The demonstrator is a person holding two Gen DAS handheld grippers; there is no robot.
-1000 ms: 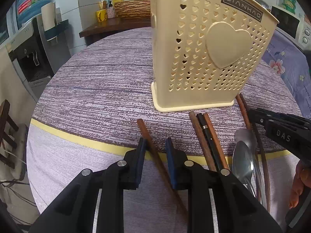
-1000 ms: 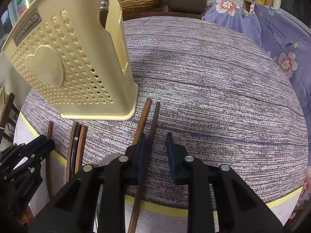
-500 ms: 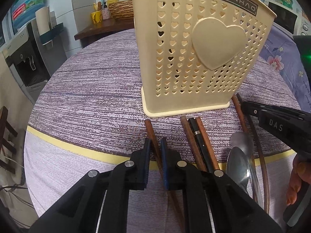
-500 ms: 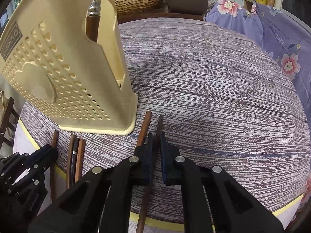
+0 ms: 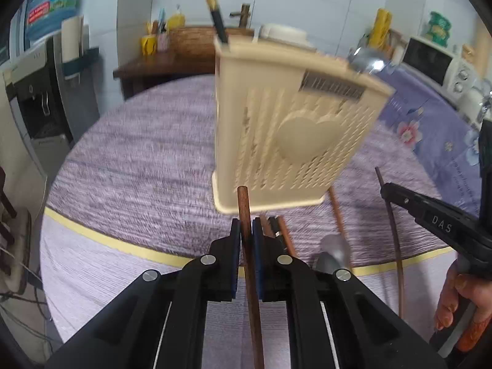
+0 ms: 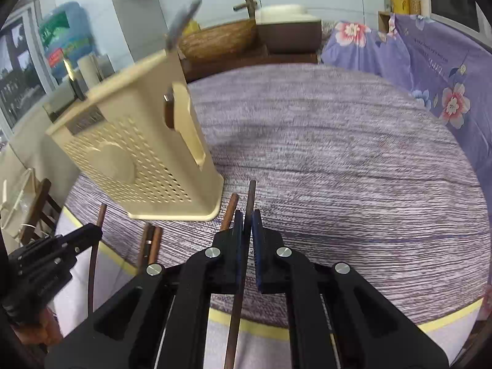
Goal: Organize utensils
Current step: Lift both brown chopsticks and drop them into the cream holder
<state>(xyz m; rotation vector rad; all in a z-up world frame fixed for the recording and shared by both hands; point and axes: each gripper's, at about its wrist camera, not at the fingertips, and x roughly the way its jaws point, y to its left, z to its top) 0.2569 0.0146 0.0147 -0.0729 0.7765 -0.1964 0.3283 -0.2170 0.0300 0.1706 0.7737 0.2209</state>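
- Left wrist view: the left gripper [image 5: 246, 230] is pressed together on a reddish-brown chopstick [image 5: 244, 209], pinched near its upper part so that its blunt end points toward the cream utensil holder [image 5: 295, 141]. This grip is judged to be chosen so that the stick can be dropped upright into the holder.
- In the same view, a dark-handled utensil [image 5: 215, 9] is already standing in the holder. On the purple tablecloth [image 5: 138, 169] more chopsticks [image 5: 284, 233] and a metal spoon [image 5: 335, 249] are left lying just before the holder. The right gripper [image 5: 430, 218] is seen at the right with a thin dark chopstick [image 5: 392, 230] in it.
- Right wrist view: the right gripper [image 6: 247, 224] is closed on the thin dark chopstick [image 6: 250, 196], whose tip is directed past the corner of the holder [image 6: 132, 160]. One brown chopstick [image 6: 229, 210] is lying just beside it, on the tablecloth [image 6: 338, 169].
- The left gripper [image 6: 61, 252] is near on the left side, so the two held sticks could cross at the holder's opening. The holder is blurred, so its compartments cannot be told.
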